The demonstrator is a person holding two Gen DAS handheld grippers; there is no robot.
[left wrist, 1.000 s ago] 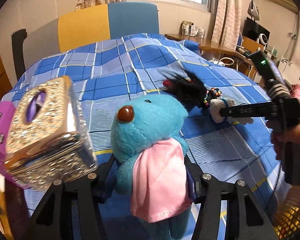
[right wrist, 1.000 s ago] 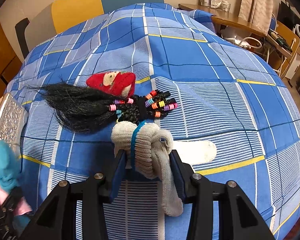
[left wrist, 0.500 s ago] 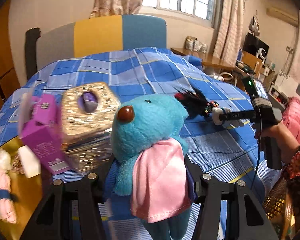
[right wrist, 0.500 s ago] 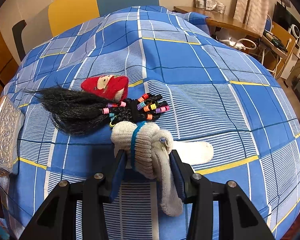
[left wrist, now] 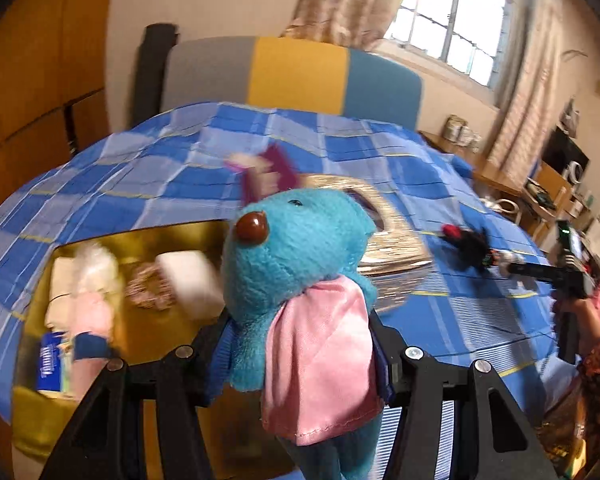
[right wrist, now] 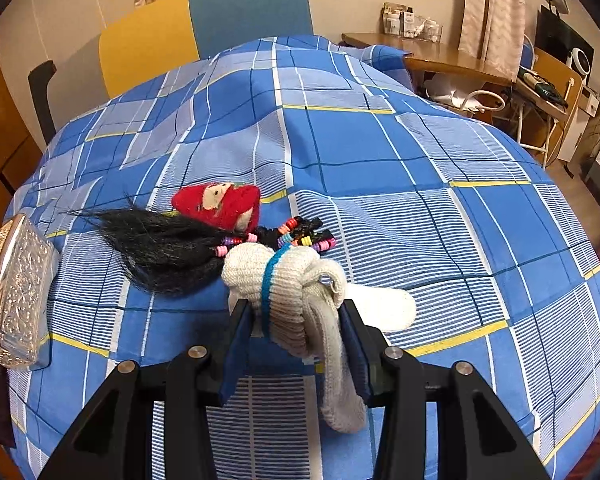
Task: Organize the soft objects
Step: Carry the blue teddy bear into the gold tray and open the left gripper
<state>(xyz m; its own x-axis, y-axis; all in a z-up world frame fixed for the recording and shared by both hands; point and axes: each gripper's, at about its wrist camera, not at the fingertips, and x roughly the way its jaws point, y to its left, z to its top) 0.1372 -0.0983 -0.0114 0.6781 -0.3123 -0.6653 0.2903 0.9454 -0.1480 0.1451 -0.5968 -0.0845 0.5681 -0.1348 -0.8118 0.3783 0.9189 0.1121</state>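
My left gripper (left wrist: 300, 354) has its fingers pinching a turquoise plush toy with a pink satin cape (left wrist: 300, 280), held upright in the air. Below and left of it I see a yellow-lined tray (left wrist: 140, 332) with blurred items inside, among them a doll-like figure and a pale block. Behind the toy lies a glittering silver tissue box (left wrist: 388, 240) on the blue checked bedcover (left wrist: 140, 184).

My right gripper (right wrist: 296, 344) has its fingers clamped on a knotted cream knit sock with a blue band (right wrist: 288, 292), which rests on the bedcover. Just beyond it lie a black hairpiece with coloured beads (right wrist: 172, 240) and a small red knitted piece (right wrist: 220, 204).
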